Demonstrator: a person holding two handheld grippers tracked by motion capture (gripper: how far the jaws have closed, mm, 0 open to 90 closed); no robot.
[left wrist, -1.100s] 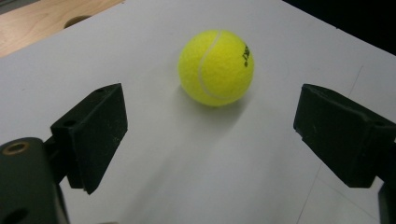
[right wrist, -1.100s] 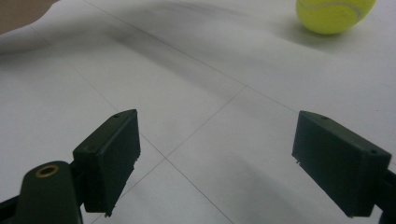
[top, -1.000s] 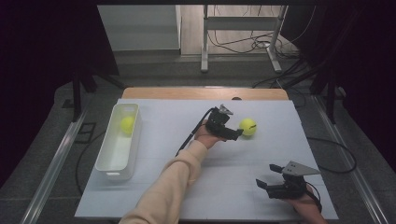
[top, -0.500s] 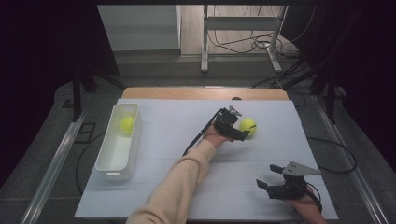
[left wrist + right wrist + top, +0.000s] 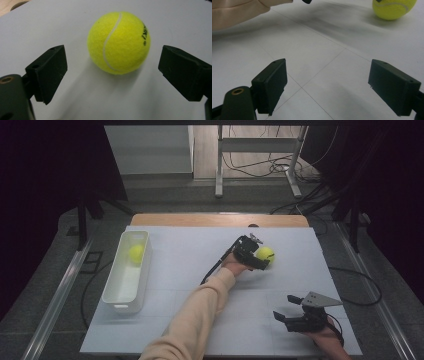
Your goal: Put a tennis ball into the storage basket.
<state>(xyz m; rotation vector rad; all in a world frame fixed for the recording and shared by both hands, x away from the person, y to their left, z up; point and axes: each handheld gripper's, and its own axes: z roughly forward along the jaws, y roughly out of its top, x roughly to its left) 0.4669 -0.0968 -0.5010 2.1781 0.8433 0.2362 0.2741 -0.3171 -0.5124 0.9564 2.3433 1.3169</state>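
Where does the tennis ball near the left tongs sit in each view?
High view: tennis ball right of centre on the white table.
Left gripper view: centre, between the open jaws, untouched.
Right gripper view: top right corner.
Shared landmark: the peach sleeve.

Yellow tennis ball on table

One tennis ball lies in the bin at left; another ball sits right on the table.

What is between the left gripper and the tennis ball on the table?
Nothing visible. The left gripper has its jaws open, just widened, and the tennis ball sits on bare table ahead of the gap, untouched by either jaw.
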